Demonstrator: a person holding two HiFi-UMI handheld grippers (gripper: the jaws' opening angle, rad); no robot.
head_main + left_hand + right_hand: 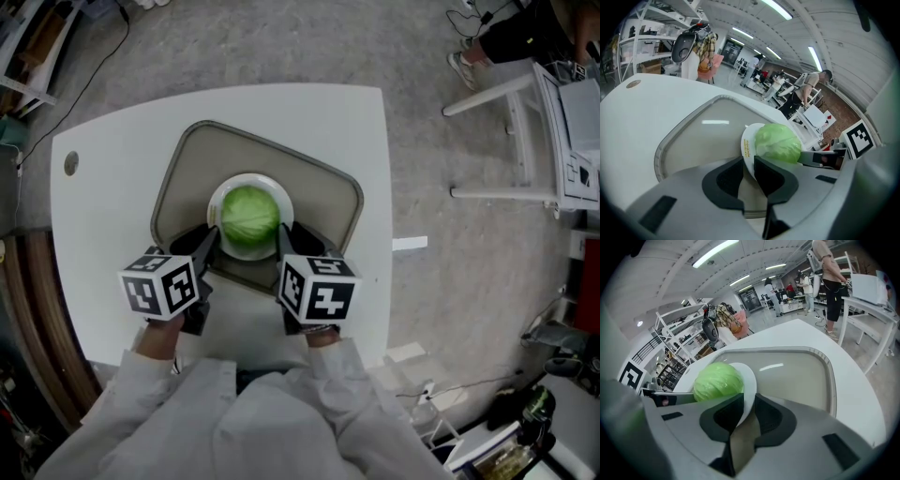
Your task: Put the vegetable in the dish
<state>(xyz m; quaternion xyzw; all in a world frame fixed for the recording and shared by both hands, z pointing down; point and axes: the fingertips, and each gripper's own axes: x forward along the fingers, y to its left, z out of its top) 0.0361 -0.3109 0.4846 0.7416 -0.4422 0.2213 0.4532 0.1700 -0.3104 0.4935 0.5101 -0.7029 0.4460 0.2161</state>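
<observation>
Grey speckled floor surrounds a white desk (103, 169), and on it lies a shallow grey tray (184, 155), your landmark for everything else. Over the middle of the tray is a round plate (214, 204), and on the plate sits a head of green cabbage (249, 216), roughly centred. So the vegetable looks to be in the dish already.

You have the left tool (214, 234) pinching the plate's rim on the side toward the tray's left edge, and the right tool (281, 233) pinching the rim on the opposite side. Each gripper view shows the thin white rim caught between the two dark pads, with the cabbage just past them. Neither view lets me tell whether the plate rests on the tray or is raised a little off it.

As I read it, the step in hand is carrying or settling the loaded plate, not loading it. The next move calls for keeping both tools level with each other, since the cabbage is round and could roll toward the tray's edge if the plate tips. Once the plate sits flat on the tray, spread both tools evenly and draw back toward the tray's near side.
</observation>
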